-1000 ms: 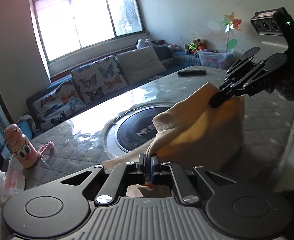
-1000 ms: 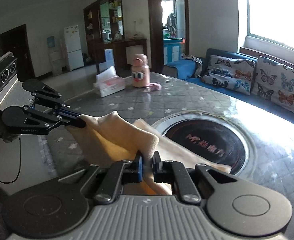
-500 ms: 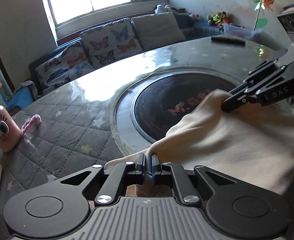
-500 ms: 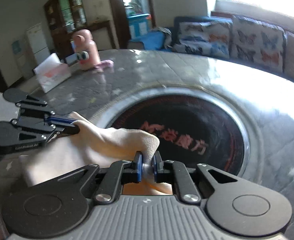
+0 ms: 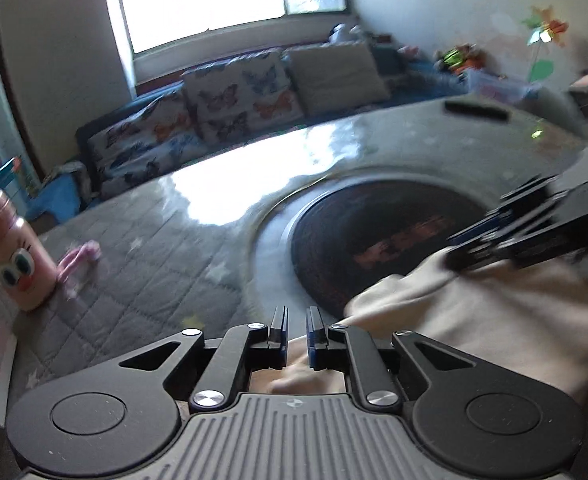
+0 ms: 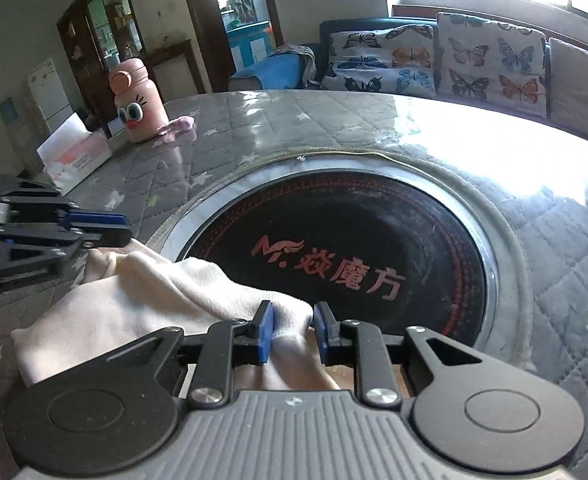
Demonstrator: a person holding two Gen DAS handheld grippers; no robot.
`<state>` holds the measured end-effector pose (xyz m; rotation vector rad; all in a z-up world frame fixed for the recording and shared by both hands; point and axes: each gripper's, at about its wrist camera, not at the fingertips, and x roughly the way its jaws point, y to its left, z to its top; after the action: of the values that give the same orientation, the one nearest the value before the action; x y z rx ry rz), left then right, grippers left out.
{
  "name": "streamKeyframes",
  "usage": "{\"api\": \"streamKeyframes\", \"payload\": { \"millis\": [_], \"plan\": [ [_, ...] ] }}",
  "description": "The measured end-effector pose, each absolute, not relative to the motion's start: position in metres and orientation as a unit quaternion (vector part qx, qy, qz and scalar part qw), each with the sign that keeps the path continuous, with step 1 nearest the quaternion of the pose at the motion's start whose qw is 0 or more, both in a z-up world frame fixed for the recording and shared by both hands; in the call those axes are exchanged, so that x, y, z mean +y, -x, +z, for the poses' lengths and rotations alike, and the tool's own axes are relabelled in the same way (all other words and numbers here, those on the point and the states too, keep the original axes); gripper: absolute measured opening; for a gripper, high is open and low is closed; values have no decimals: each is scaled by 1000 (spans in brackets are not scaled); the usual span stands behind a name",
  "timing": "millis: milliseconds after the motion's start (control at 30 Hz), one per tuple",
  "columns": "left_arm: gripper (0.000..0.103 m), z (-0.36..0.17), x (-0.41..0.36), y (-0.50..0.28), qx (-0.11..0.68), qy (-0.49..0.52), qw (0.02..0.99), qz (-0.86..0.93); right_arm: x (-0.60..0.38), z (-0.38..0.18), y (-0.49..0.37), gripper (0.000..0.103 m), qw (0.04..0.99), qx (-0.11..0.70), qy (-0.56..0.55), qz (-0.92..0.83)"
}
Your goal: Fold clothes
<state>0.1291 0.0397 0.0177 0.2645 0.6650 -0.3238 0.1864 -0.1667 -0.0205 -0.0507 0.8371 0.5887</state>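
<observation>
A cream garment (image 5: 474, 316) lies folded on the grey quilted table, its far edge over the rim of the black round hob. It also shows in the right wrist view (image 6: 141, 292). My left gripper (image 5: 296, 314) is open, its jaws parted just above the cloth's left corner. My right gripper (image 6: 291, 314) is open too, with a fold of the cloth still lying between its blue pads (image 6: 264, 330). Each gripper appears in the other's view, the right one (image 5: 526, 236) blurred, the left one (image 6: 53, 232) at the cloth's far corner.
A black round hob (image 6: 334, 256) with red lettering is set in the table's middle. A pink cartoon bottle (image 6: 135, 104) and a pink cloth scrap (image 6: 177, 125) stand at the far left, next to a tissue box (image 6: 73, 152). A dark remote (image 5: 476, 110) lies at the far edge.
Both grippers lowered the lifted garment onto the table, then opened and let go of it. The cloth now lies flat instead of hanging between them.
</observation>
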Motion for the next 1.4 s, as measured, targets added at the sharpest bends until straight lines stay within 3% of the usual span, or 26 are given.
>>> {"api": "streamKeyframes", "payload": {
  "millis": [400,600,667,933,967,1067,1133,1300,1400],
  "plan": [
    [12,-8,5,-149,365,-127,904,-181,-185,6,-151,23,876,383,50,288],
    [12,-9,4,-148,361,-130,906,-179,-212,2,-130,29,876,400,34,268],
    [12,-10,4,-149,361,-130,906,-178,-219,1,-129,37,879,400,22,258],
    [12,-11,3,-149,358,-128,908,-174,-244,2,-120,35,886,399,-25,233],
    [12,-11,3,-149,357,-128,909,-173,-245,1,-120,33,886,401,-24,232],
    [12,-11,2,-150,357,-126,910,-170,-242,-6,-119,11,883,407,-21,230],
    [12,-12,3,-150,356,-124,911,-168,-237,-5,-117,4,889,397,-9,228],
    [12,-13,3,-149,353,-120,913,-166,-223,9,-109,3,909,353,52,215],
    [12,-13,2,-148,351,-119,914,-164,-223,-6,-115,4,902,373,67,205]
  ]
}}
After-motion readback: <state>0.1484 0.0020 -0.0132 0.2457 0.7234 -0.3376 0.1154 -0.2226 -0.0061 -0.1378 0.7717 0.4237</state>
